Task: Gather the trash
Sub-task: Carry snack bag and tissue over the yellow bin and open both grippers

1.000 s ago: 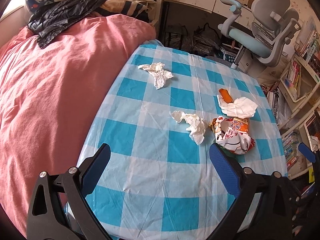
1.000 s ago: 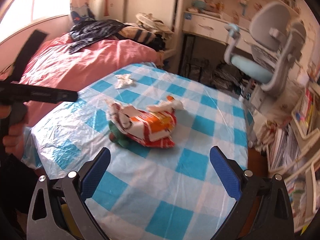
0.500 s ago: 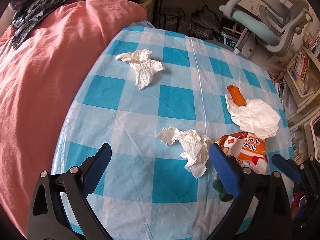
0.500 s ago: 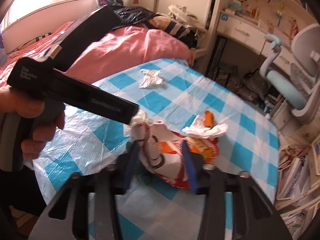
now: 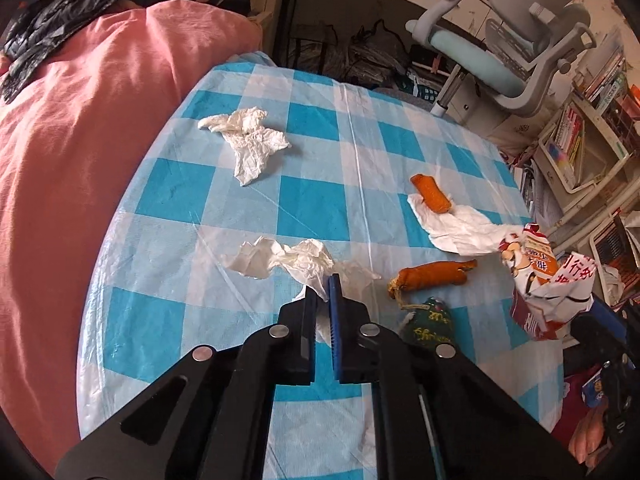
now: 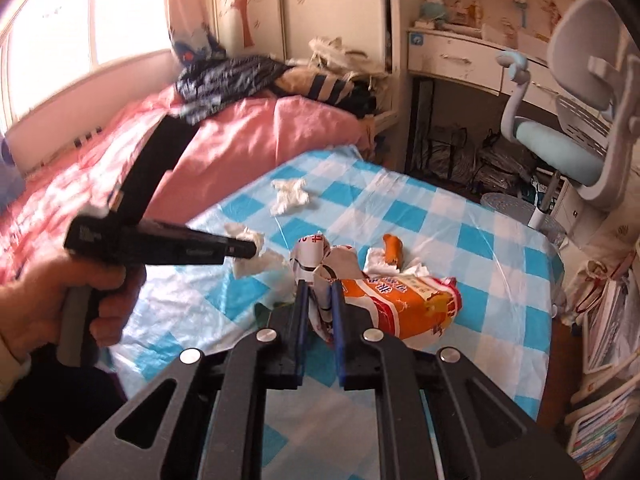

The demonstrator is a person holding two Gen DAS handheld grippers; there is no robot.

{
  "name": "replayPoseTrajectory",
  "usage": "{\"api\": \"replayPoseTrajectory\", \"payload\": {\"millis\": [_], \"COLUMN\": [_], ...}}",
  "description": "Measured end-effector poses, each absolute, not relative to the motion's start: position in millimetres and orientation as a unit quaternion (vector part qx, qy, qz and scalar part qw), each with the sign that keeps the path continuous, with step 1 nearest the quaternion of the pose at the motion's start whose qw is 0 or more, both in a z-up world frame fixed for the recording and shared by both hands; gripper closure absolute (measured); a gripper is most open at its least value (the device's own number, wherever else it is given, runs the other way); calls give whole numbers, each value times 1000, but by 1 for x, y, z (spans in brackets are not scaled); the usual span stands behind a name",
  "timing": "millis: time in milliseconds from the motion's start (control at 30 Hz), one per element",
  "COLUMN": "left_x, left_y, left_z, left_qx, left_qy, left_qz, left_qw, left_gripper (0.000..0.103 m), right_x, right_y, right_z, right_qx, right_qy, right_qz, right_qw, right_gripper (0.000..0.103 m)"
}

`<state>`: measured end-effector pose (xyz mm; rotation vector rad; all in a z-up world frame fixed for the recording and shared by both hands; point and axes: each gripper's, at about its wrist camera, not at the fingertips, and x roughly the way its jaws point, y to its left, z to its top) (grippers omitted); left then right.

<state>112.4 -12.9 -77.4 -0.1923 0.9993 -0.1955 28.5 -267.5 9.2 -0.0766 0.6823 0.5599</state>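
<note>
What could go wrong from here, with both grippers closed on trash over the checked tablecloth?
The left gripper pinches only a corner of the crumpled tissue, so it may tear or slip. The right gripper grips a fold of the open snack bag; lifting may spill contents beside the orange piece.

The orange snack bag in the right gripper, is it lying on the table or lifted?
Lifted: the right gripper pinches the snack bag by its crumpled white end, clear of the checkered table.
</note>
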Motion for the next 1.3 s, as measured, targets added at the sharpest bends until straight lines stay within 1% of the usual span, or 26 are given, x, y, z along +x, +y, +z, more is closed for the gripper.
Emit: {"api": "replayPoseTrajectory", "payload": {"millis": [167,300,433,700,967,1300], "left_x": [75,46,18,-28,-54,-84], "left_y": [-2,5,8,8,8,-1], "left_z": [-50,-41,-39,-43,-51,-60], "left_qx": [-98,-102,-102,-82,-71,-36], "left_qy": [441,431,433,435,446,456], "left_qz": [-116,-124,-133,-134,-134,-142], "left_qw": [885,888,886,887,882,878], "left_gripper": [97,97,97,97,97,97], "right_x": [5,-12,-22,-61,-103,-140], "right_y": [-281,-291,-302,-287,-256,-234], "right_z": [26,24,15,5,-13,-32], "right_qx": [30,98,143,139,124,99], "right_qy": [310,319,338,354,389,429], "right_qz": [302,331,333,371,439,476], "right_qw": [901,883,869,847,800,761], "right_gripper": [91,91,91,91,91,91]}}
